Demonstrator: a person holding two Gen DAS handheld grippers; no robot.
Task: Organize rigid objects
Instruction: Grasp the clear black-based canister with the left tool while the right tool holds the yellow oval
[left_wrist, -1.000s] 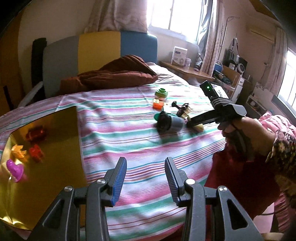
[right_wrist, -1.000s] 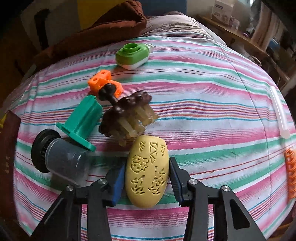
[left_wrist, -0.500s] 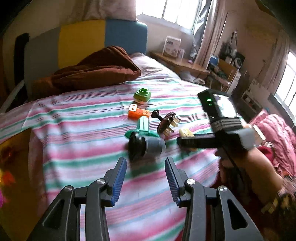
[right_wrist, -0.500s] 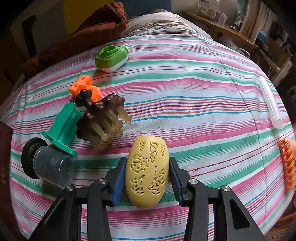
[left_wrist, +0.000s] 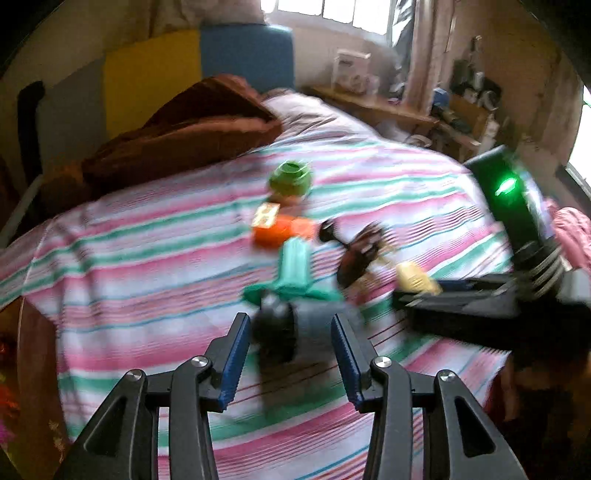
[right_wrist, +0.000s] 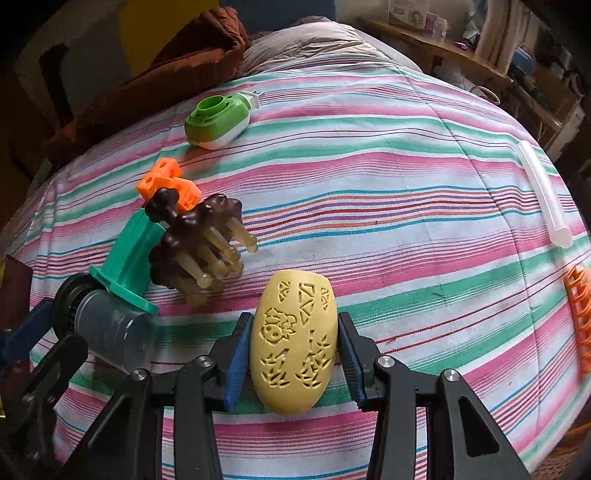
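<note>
Yellow carved oval stays clamped in right claw; left claw, opening, now straddles grey cup

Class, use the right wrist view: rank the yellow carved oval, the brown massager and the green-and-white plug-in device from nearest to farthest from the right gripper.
1. Yellow carved oval: between the right gripper fingers.
2. Brown massager: up and left, beside the green part.
3. Green-and-white plug-in device: farthest, near the brown blanket.

One yellow oval, one green case, one orange block, one massager, one clear cup.
</note>
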